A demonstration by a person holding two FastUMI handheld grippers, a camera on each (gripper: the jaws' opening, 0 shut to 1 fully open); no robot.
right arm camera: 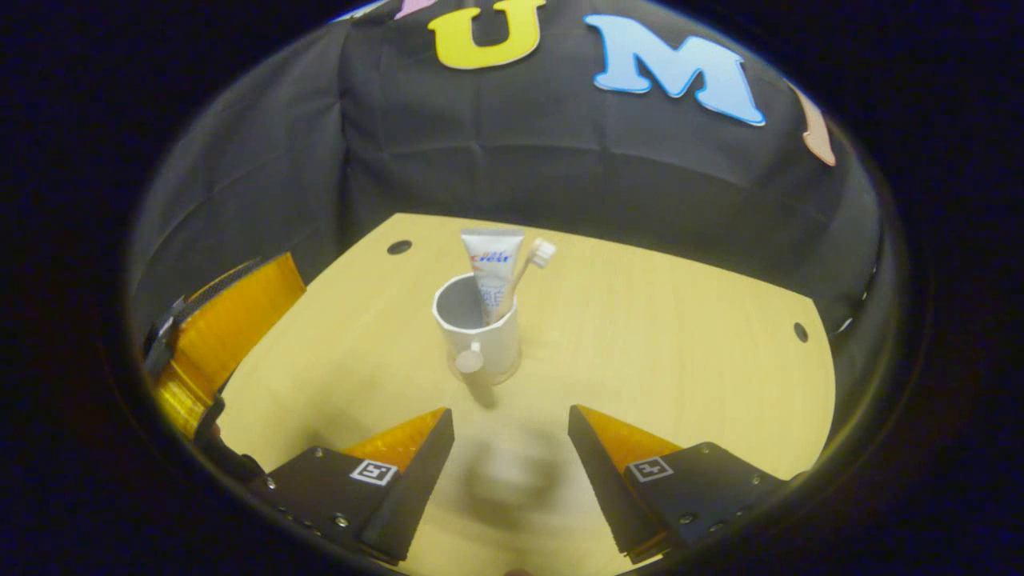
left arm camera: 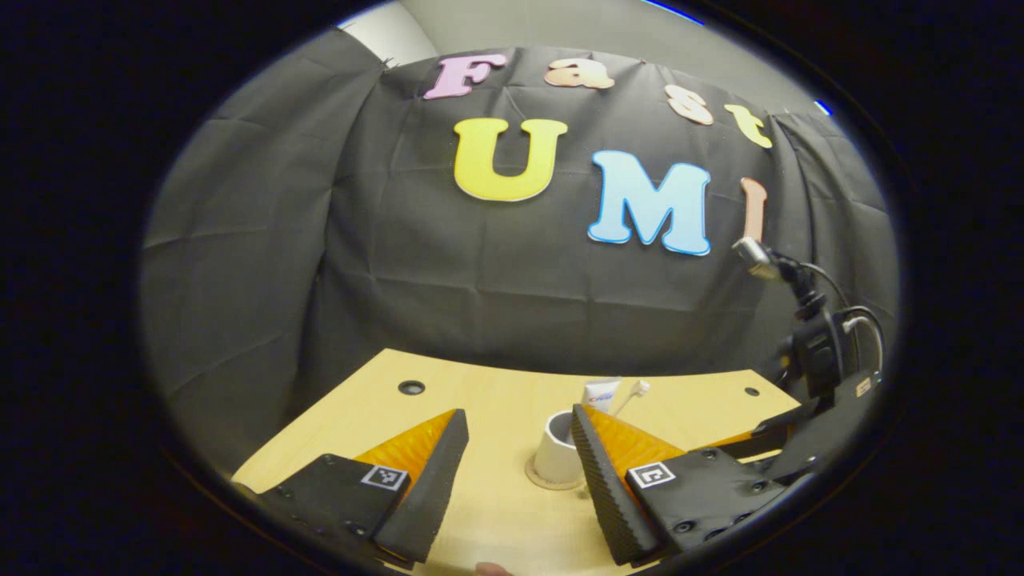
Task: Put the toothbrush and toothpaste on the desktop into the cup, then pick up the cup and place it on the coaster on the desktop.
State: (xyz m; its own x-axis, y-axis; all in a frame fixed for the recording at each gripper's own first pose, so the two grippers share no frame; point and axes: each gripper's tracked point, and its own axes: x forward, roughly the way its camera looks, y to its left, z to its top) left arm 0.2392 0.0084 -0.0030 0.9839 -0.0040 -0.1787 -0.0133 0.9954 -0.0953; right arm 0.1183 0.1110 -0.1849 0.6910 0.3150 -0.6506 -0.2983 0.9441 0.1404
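Judging from how things lie, the task looks essentially complete: the white cup (right arm camera: 478, 330) stands upright on the round coaster (left arm camera: 552, 482), whose rim peeks out at the cup's base in the left gripper view. The toothpaste (right arm camera: 492, 268) and toothbrush (right arm camera: 534, 260) both stand inside the cup, leaning toward its far rim, brush head up. A small handle faces the right gripper's camera.

Left gripper (left arm camera: 520, 448): jaws spread wide, nothing between them. The cup sits just beyond its right finger, partly hidden behind that finger's tip; I cannot tell whether they touch.

Right gripper (right arm camera: 510, 436): jaws likewise apart and empty, hovering over the wooden desktop (right arm camera: 680, 344) with the cup ahead of it, near but clear of both fingers. In the left gripper view the right gripper's body and cable show at the far right edge.

Step in hand, as I read it: release and retreat. Notes for doing it well:
- Keep both pairs of fingers spread while backing off, so no pad catches the cup wall or handle.
- Draw the left gripper straight back along its own axis; a sideways swing would push its right finger into the cup.
- Risk: tall contents raise the load's balance point, so a light nudge could tip it or slide it off the coaster.
- Check afterward that the cup sits centred on the coaster.
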